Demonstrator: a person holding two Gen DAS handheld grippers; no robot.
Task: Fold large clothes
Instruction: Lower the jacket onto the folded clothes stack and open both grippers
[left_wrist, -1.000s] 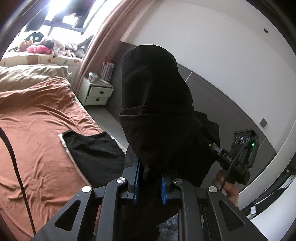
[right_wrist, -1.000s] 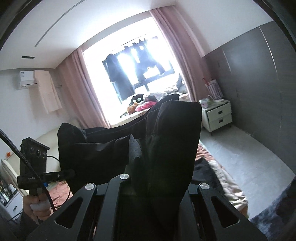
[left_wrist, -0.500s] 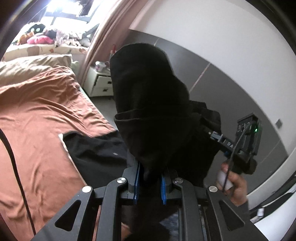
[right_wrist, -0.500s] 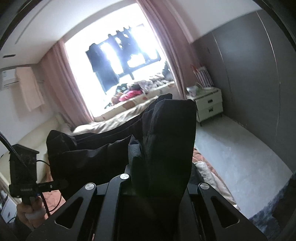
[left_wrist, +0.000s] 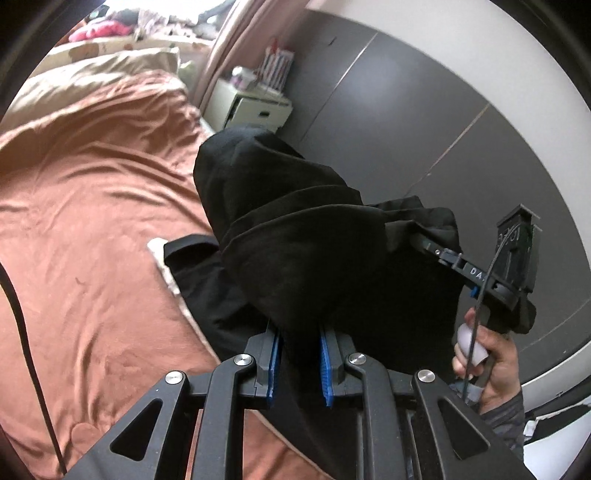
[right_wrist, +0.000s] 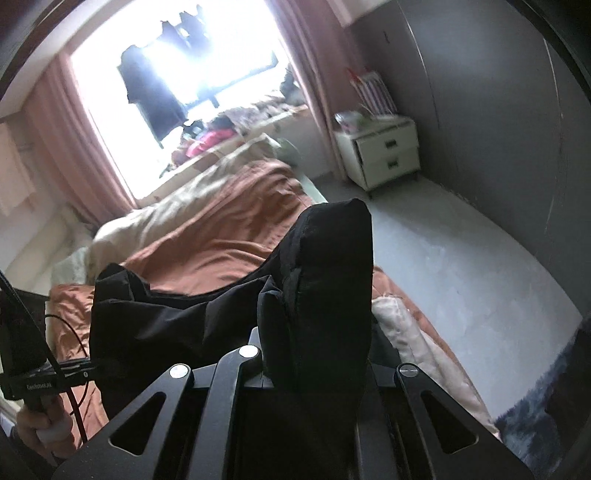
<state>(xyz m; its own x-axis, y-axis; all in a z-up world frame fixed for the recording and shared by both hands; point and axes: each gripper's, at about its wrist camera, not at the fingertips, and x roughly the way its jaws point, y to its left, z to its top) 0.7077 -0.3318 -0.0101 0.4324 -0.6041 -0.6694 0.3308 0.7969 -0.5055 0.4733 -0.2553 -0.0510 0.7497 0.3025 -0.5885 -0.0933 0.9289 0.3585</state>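
we have the left gripper (left_wrist: 298, 363) and right gripper (right_wrist: 314, 369) each clamped on an end of the black garment (left_wrist: 295, 236), holding it up over the bed (left_wrist: 92, 221) so it hangs ready to lay flat.

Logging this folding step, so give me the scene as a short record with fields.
garment: large black cloth garment, held up between both grippers, part trailing onto the bed
left gripper: shut on the garment, blue pads pinching a fold
right gripper: fabric draped over it; closure hidden
surface: bed with rust-orange cover
background: white two-drawer nightstand, bright window with pink curtains
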